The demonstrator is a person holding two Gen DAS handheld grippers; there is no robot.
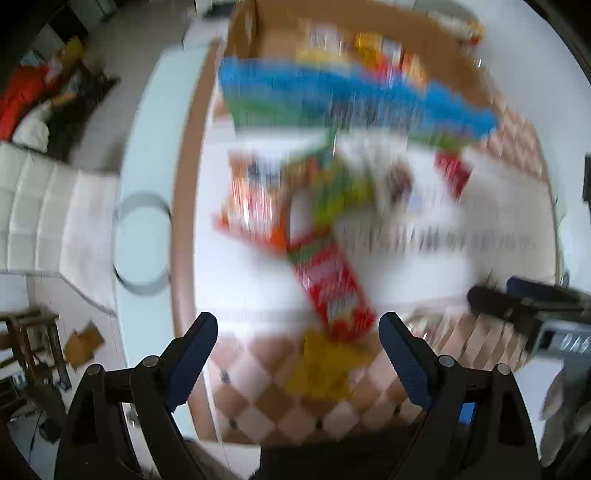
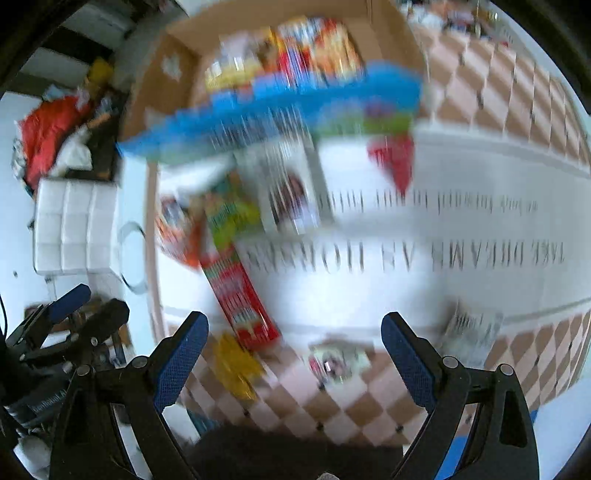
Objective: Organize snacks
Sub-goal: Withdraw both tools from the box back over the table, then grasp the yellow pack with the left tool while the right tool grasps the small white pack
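Note:
Both views are motion-blurred. Several snack packs lie on a table with a white and checkered cloth (image 1: 258,373): a red pack (image 1: 332,291) (image 2: 240,299), a yellow pack (image 1: 325,365) (image 2: 236,365), an orange pack (image 1: 251,206), a green pack (image 2: 229,214) and a large blue-green bag (image 1: 332,96) (image 2: 280,107). A cardboard box (image 1: 243,33) (image 2: 162,74) at the far edge holds more snacks. My left gripper (image 1: 298,350) is open and empty above the near edge, by the yellow pack. My right gripper (image 2: 294,350) is open and empty above a small silvery pack (image 2: 336,362).
The right gripper shows at the right edge of the left wrist view (image 1: 524,302); the left one shows at the lower left of the right wrist view (image 2: 74,310). A white sofa (image 1: 44,214) and floor clutter lie left of the table. Another small pack (image 2: 472,328) lies at the right.

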